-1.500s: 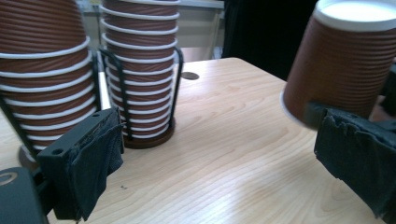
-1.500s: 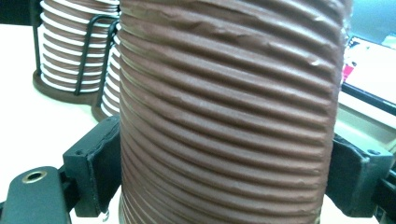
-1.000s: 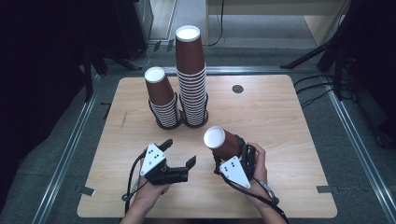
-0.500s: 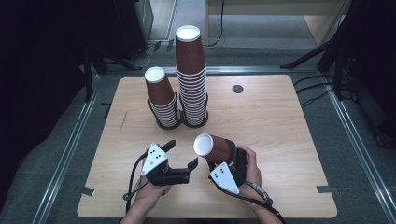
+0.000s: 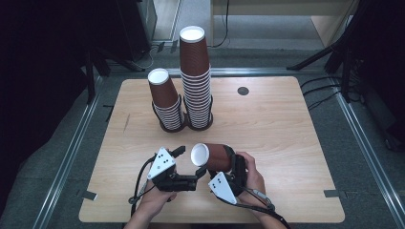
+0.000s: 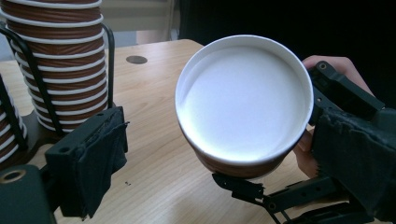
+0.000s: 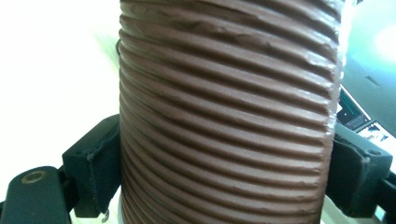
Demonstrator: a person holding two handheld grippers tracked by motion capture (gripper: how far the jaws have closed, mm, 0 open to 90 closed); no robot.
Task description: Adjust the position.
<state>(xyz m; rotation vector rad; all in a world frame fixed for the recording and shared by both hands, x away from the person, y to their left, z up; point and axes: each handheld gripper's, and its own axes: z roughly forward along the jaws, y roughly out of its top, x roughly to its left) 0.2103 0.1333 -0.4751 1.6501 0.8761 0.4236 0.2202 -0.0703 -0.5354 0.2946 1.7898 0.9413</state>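
Observation:
My right gripper [image 5: 230, 163] is shut on a brown ribbed paper cup [image 5: 217, 157] that lies on its side above the table's front. The cup's white round end [image 5: 200, 154] faces my left gripper [image 5: 190, 166]. In the left gripper view that white end [image 6: 243, 100] sits between the left gripper's [image 6: 222, 168] black pads [image 6: 93, 158]; a gap shows on the left side. These jaws have just been closing, and they still stand open. In the right gripper view the cup's ribbed wall [image 7: 224, 116] stands upright between the right gripper's [image 7: 226, 177] pads [image 7: 95, 168], which press on it.
Two stacks of upside-down brown cups stand in black wire holders at the table's back: a short one [image 5: 165, 102] and a taller one [image 5: 196, 76] to its right. A dark round hole [image 5: 243, 90] sits in the wooden table [image 5: 286, 143]. Metal rails run along both sides.
The right gripper has carried the cup left and down and tipped it over, so its white end now faces the left gripper. The left jaws have narrowed slightly.

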